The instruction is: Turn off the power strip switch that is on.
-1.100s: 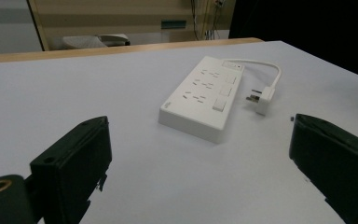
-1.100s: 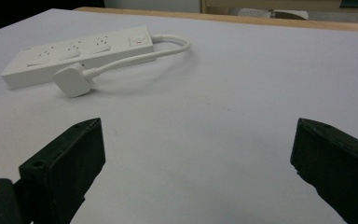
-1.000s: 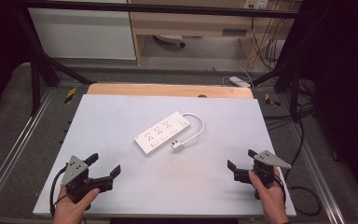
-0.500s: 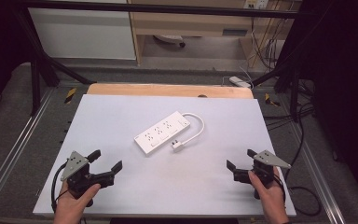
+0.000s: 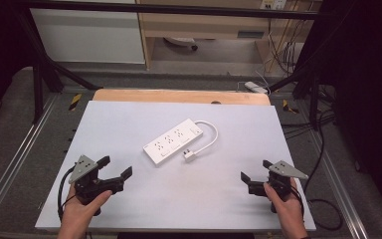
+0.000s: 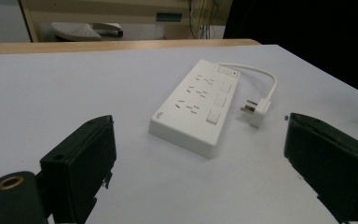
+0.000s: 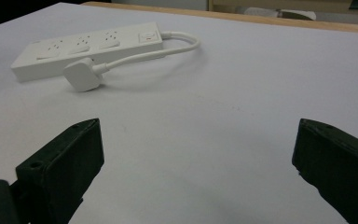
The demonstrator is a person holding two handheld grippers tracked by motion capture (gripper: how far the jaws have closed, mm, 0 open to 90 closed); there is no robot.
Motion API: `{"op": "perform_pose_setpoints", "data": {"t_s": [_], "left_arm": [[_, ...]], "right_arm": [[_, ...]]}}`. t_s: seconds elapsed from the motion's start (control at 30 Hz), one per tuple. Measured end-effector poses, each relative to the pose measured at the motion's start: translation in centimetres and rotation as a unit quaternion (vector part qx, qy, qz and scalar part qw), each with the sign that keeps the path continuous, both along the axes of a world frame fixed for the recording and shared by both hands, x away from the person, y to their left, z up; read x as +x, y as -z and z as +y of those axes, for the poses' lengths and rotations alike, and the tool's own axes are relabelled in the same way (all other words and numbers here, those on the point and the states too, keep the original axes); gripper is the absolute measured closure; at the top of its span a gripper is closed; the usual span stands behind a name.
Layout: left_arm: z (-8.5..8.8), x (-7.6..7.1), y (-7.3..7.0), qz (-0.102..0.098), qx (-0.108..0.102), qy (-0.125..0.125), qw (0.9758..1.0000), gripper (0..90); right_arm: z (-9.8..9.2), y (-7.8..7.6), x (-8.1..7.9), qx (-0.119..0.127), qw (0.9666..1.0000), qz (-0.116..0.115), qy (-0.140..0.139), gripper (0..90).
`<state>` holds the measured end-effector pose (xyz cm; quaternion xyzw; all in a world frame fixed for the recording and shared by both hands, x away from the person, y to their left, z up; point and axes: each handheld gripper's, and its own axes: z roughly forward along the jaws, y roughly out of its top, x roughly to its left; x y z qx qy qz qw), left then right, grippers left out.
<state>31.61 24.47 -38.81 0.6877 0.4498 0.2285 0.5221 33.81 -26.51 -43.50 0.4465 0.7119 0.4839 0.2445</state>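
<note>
A white power strip (image 5: 173,142) lies at an angle in the middle of the white table top (image 5: 129,124). Its short white cable (image 5: 213,134) loops round to a plug (image 5: 189,156) that rests on the table beside it. My left gripper (image 5: 115,167) is held near the front left, open and holding nothing, pointing toward the strip (image 6: 193,105) a short way ahead. My right gripper (image 5: 256,170) is near the front right, also open and holding nothing. In the right gripper view, the plug (image 7: 81,74) and the strip (image 7: 88,46) lie well ahead to the left.
A wooden strip (image 5: 179,96) borders the table's far edge. Metal rails (image 5: 10,164) run along both sides. Past the table are cabinets, dangling cables (image 5: 278,55) and a white adapter (image 5: 256,87) on the floor.
The left gripper has crept slightly forward toward the power strip. The right gripper and the strip have stayed put.
</note>
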Motion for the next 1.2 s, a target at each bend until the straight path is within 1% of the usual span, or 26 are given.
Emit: {"op": "perform_pose_setpoints", "data": {"t_s": [0.1,0.27,0.37,0.43,0.5,0.53,0.6,0.63,0.73,0.77,0.87,0.9,0.97,1.0,1.07,1.1,1.2], "left_arm": [[-0.4,0.1,-0.4,-0.003,-0.002,0.001,1.0,10.7],[-1.4,0.3,-1.3,-0.01,-0.003,0.018,0.9998,11.3],[-1.9,0.5,-1.8,-0.018,-0.005,0.023,0.9996,12.4],[-2.3,0.7,-2.0,-0.023,-0.011,0.029,0.9992,17.5],[-2.7,0.9,-2.3,-0.025,-0.005,0.032,0.9992,18.7],[-2.9,0.9,-2.4,-0.027,-0.003,0.031,0.9991,21.8],[-3.2,1.1,-2.7,-0.028,0.002,0.032,0.9991,24.1],[-3.3,1.1,-2.8,-0.026,0.0,0.032,0.9992,24.1],[-3.5,1.2,-3.1,-0.027,-0.001,0.034,0.9991,29.7],[-3.5,1.2,-3.1,-0.028,-0.001,0.034,0.999,29.7],[-3.6,1.3,-3.2,-0.03,0.001,0.034,0.999,36.0],[-3.5,1.4,-3.2,-0.029,0.0,0.031,0.9991,42.2],[-3.4,1.7,-3.2,-0.029,-0.005,0.028,0.9992,48.6],[-3.4,1.8,-3.2,-0.028,-0.004,0.027,0.9992,48.6],[-3.5,2.1,-3.3,-0.03,-0.003,0.027,0.9992,53.2],[-3.4,2.2,-3.3,-0.032,-0.001,0.026,0.9992,57.4],[-3.4,2.4,-3.5,-0.035,-0.009,0.024,0.9991,61.5]], "right_arm": [[0.1,0.0,-0.1,-0.002,1.0,0.001,-0.002,2.5],[0.1,0.0,-0.2,-0.001,1.0,0.0,0.0,2.5],[0.1,-0.1,-0.3,0.0,1.0,0.0,0.002,2.5],[0.2,-0.2,-0.4,0.0,1.0,-0.003,-0.001,2.5],[0.4,-0.2,-0.4,-0.002,1.0,-0.004,-0.004,2.5],[0.4,-0.2,-0.4,-0.002,1.0,-0.001,-0.005,2.5],[0.4,-0.2,-0.4,-0.002,1.0,-0.003,-0.005,2.5],[0.4,-0.2,-0.4,-0.002,1.0,-0.003,-0.005,2.5],[0.4,-0.3,-0.5,-0.001,1.0,-0.005,-0.005,2.5],[0.4,-0.3,-0.5,-0.001,1.0,-0.005,-0.005,2.5],[0.4,-0.3,-0.5,-0.002,1.0,-0.007,-0.006,2.5],[0.4,-0.3,-0.5,-0.001,1.0,-0.008,-0.006,2.5],[0.4,-0.4,-0.5,0.001,1.0,-0.007,-0.004,2.5],[0.4,-0.4,-0.5,0.001,1.0,-0.007,-0.004,2.5],[0.3,-0.3,-0.5,0.002,1.0,-0.007,-0.003,2.5],[0.3,-0.3,-0.5,0.002,1.0,-0.007,-0.004,2.5],[0.3,-0.3,-0.5,0.002,1.0,-0.006,-0.006,2.5]]}}
